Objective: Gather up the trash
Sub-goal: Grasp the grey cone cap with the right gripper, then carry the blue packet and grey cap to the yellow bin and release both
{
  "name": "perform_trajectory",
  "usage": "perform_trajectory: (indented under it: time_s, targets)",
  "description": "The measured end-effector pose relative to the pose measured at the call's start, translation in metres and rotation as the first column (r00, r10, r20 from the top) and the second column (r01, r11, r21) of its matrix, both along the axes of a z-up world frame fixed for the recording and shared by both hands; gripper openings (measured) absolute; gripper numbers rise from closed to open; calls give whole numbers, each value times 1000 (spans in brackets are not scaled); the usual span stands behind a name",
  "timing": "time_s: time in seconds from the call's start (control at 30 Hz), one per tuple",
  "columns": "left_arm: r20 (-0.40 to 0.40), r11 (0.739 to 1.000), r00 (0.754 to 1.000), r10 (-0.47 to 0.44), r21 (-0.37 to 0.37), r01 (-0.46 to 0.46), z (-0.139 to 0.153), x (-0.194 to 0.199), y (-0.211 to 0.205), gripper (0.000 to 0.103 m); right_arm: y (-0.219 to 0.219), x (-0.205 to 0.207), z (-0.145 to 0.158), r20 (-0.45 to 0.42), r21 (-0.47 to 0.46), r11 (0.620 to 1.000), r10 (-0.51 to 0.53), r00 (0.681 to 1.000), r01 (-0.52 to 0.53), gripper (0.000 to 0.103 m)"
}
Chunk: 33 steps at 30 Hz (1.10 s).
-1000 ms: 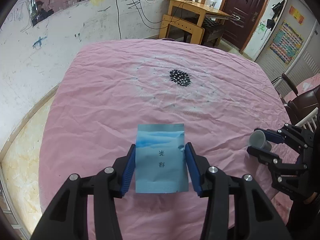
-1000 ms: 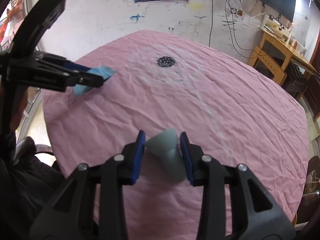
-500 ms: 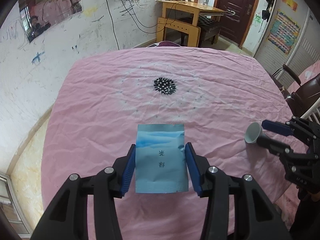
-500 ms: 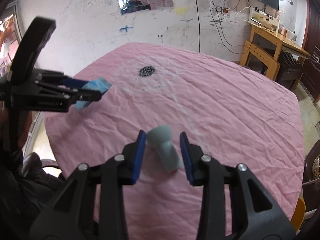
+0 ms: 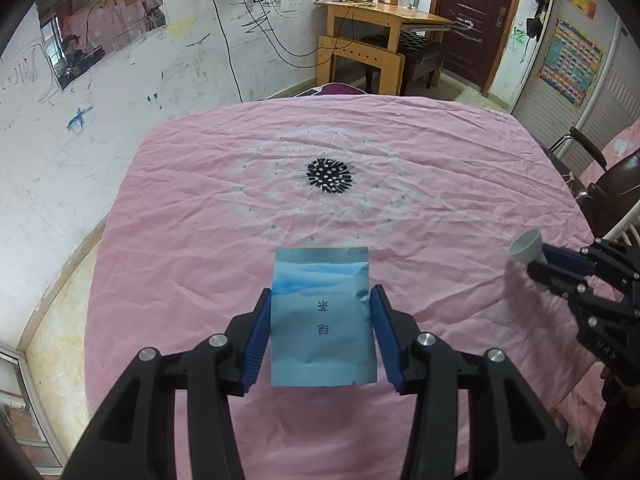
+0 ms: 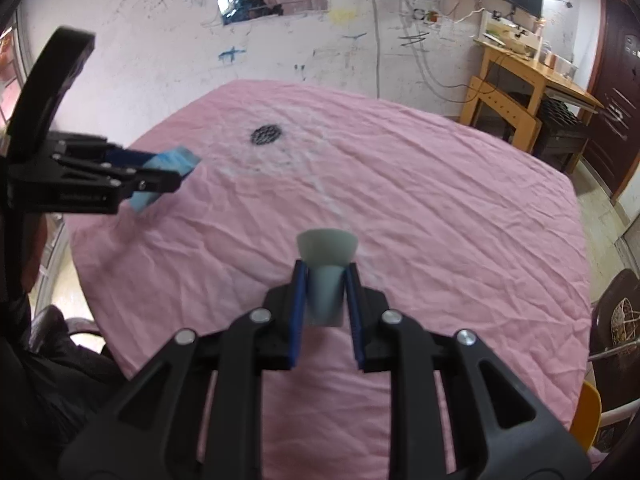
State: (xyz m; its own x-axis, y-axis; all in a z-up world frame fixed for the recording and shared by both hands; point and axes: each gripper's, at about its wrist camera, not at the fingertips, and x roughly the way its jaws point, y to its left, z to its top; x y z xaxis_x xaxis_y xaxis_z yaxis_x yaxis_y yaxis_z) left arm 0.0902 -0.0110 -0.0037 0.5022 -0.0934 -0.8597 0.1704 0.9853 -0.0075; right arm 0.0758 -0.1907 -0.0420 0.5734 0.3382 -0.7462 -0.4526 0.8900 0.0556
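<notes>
Left wrist view: the left gripper [image 5: 321, 322] is closed on a blue packet [image 5: 322, 320]. The two blue pads press the long side edges of the packet, at about the middle of its length, and the packet is lifted above the pink tablecloth [image 5: 200, 240]. The packet looks like thin foil. I judge it very light and smooth, so it can slip or bend if the pads squeeze too much; the grip on the flat side edges seems a good place. At the right edge of this view the right gripper [image 5: 538, 262] carries a small grey cup [image 5: 526, 246], also above the cloth.

Right wrist view: the right gripper [image 6: 326, 300] has its pads closed tight on the grey cup [image 6: 326, 268]. They press the narrow lower part of the cup, and the wide mouth points away from the camera. The cup seems to be of soft, thin plastic or paper; its walls look pinched where the pads press, so I think it is light and easy to crush. The narrow body is a safer place to hold than the rim. At the left, the left gripper [image 6: 160, 176] holds the blue packet [image 6: 168, 172] over the cloth [image 6: 440, 200]. No bin for trash is visible in either view.
</notes>
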Motion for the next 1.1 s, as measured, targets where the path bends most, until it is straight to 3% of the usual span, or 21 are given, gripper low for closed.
perform_trajectory:
  time_s: [0.3,0.63,0.8,1.1]
  targets:
    - [24,999,999,-43,1,43,10,1,-22,45,-35,-6,16,44,64,996,-72,996,69,19]
    - [71,976,973,-219,8,219,32,4,-103,45,-117,-30,39,113,112,966,-247,962,235,19]
    - [79,935,933,-352,-27,355,39,5,-171,45,-181,-50,38,119,106,924,-378,918,367,19]
    - [73,809,811,-581,-62,585,32,-11,-316,45,-283,-80,-7,27,133,823,-560,828,552,19]
